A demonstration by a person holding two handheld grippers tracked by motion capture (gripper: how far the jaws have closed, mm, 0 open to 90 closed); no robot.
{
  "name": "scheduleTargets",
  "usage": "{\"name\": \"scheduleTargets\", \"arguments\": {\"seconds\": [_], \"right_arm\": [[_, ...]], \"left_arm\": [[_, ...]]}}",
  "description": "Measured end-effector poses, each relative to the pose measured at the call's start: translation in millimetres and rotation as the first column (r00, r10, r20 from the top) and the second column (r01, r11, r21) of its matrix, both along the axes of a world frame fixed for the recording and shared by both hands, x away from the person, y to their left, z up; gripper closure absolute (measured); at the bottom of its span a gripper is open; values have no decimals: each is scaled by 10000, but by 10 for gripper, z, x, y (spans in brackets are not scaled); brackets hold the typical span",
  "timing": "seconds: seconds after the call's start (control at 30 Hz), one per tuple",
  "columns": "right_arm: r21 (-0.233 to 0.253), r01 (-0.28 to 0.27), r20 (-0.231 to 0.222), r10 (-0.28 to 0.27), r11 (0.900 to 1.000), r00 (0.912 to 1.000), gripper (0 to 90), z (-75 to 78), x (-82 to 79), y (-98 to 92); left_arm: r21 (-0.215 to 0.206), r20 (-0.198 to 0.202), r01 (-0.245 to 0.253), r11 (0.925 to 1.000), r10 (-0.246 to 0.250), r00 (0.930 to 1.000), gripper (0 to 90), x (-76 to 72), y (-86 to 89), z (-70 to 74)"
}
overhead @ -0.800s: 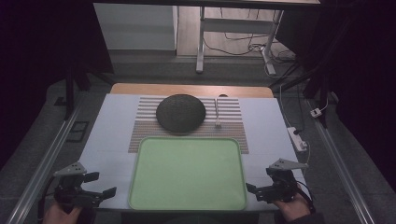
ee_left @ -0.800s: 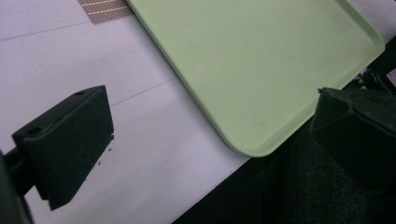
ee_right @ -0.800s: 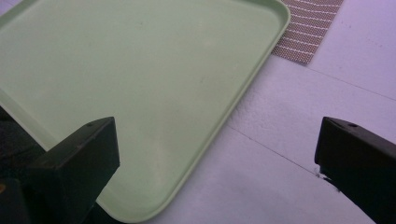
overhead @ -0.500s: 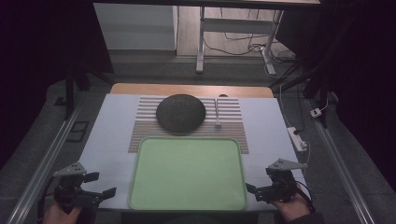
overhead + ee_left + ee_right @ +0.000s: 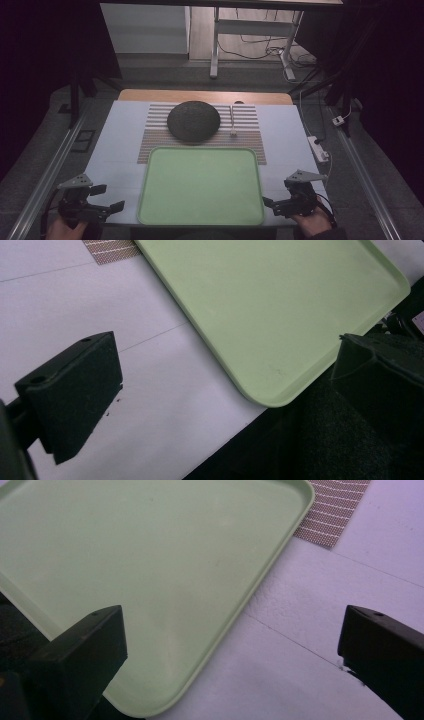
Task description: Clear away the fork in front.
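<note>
An empty light-green tray (image 5: 200, 185) lies at the near middle of the white table. My left gripper (image 5: 111, 198) hovers open by the tray's near left corner, jaws pointing toward it. At the near right corner my right gripper (image 5: 272, 205) is open too, facing the tray. In the left gripper view the wide-apart jaws of the left gripper (image 5: 222, 355) frame the tray (image 5: 280, 300) corner and the table edge. The right gripper (image 5: 232, 625) jaws straddle the tray (image 5: 150, 555) rim in the right gripper view. Neither holds anything.
Behind the tray a striped brown mat (image 5: 150, 142) carries a dark round dish (image 5: 193, 120) and a small pale utensil (image 5: 233, 122). A white power strip (image 5: 318, 149) lies off the table's right edge. Metal rails run along both sides.
</note>
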State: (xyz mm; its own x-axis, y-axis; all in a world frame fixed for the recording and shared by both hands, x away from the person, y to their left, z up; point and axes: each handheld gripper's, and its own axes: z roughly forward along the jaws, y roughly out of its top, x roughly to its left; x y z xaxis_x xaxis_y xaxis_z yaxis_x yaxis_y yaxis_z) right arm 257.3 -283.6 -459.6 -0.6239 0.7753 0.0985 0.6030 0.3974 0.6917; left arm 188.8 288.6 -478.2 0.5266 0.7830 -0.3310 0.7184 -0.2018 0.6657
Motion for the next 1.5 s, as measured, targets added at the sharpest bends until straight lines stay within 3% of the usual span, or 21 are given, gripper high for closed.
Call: {"name": "scheduleTargets", "arguments": {"seconds": [0.17,0.47,0.8,1.2,1.5], "right_arm": [[175,-76,-33,77,9998,10000,0,7,3,17],[237,-268,417,258,9994,9988,0,26,45,93],[276,-533,430,521,9982,9977,0,-5,162,170],[167,-634,611,622,9979,9962,0,-18,395,311],[118,-778,474,771,9969,9959,0,-62,623,471]], "left_arm": [[-2,-11,-1,10000,1,10000,3,1,-1,-1],[1,-29,0,10000,0,10000,5,3,-1,-2],[-6,-51,13,10000,-13,10000,6,7,0,-3],[-18,-76,-1,10000,0,10000,6,11,0,-5],[3,-95,18,10000,-18,10000,7,14,-1,-7]]}}
